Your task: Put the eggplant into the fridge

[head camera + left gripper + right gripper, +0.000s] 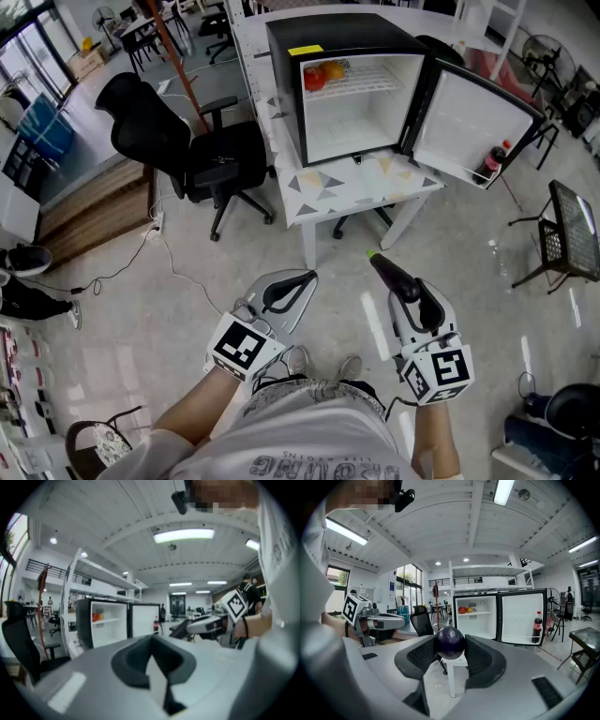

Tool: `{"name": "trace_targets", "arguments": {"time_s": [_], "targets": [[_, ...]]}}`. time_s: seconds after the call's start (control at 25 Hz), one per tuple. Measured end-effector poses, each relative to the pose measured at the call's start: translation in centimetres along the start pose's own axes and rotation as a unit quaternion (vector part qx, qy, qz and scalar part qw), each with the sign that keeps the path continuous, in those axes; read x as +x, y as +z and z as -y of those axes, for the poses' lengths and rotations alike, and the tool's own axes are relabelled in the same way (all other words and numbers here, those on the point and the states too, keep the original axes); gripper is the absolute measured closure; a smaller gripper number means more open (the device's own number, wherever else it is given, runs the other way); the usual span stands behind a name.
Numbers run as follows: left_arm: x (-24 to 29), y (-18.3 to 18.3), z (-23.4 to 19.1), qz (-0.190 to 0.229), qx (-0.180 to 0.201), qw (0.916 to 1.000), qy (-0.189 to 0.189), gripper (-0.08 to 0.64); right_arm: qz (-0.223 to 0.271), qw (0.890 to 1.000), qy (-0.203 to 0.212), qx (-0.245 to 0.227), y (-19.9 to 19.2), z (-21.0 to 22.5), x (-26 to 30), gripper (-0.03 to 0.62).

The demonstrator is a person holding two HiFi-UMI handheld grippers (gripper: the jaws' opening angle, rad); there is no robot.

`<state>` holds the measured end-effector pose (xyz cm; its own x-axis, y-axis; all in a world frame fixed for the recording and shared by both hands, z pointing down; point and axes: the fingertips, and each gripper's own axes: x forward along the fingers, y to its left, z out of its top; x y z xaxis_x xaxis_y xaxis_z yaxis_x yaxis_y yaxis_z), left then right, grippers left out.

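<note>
The eggplant [450, 642] is not yet in the fridge [284, 94]. It is clamped in the jaws of the right gripper [411, 298], with a dark pad pressing on each side of its purple body. In the head view its green stem end points toward 11 o'clock, over the pale floor and short of the surface [361, 185].

The left gripper [294, 287] is at 9 o'clock from the right one and well apart from it. Its jaws are together with nothing between them (the left gripper view shows the two dark pads meeting in a narrow V). Both grippers are low in the head view, each held out in front of the person.

The fridge stands at 12 o'clock from the grippers, on a white surface printed with grey and yellow triangles. Its door [466, 122] is open and swung out toward 2 o'clock. On the upper shelf, at the left end, a red fruit [315, 80] lies just beside an orange fruit [335, 68]. A cola bottle [494, 160] stands upright in the rack low on the inside of the door.

A black office chair [178, 141] sits at 10 o'clock, near the left edge of the surface, and a white cable [176, 270] trails over the floor in front of it.
</note>
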<state>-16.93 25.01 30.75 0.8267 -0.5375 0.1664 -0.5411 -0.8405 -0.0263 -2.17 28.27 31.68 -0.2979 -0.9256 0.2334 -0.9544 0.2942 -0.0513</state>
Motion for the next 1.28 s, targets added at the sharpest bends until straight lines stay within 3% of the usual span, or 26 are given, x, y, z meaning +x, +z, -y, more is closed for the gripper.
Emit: {"name": "trace_targets", "arguments": {"time_s": [0.48,1.28], "targets": [[0.8,0.4,1.3,0.003,0.005,1.0000,0.005,0.552,0.023,1.000,0.005,-0.002,1.0,0.9,-0.9,0.403],[3.6,0.1,8.1,-0.002,-0.006,0.9994,0.035,0.552,0.008,1.000,0.025,0.000,-1.9,6.6,-5.9,0.403]]}}
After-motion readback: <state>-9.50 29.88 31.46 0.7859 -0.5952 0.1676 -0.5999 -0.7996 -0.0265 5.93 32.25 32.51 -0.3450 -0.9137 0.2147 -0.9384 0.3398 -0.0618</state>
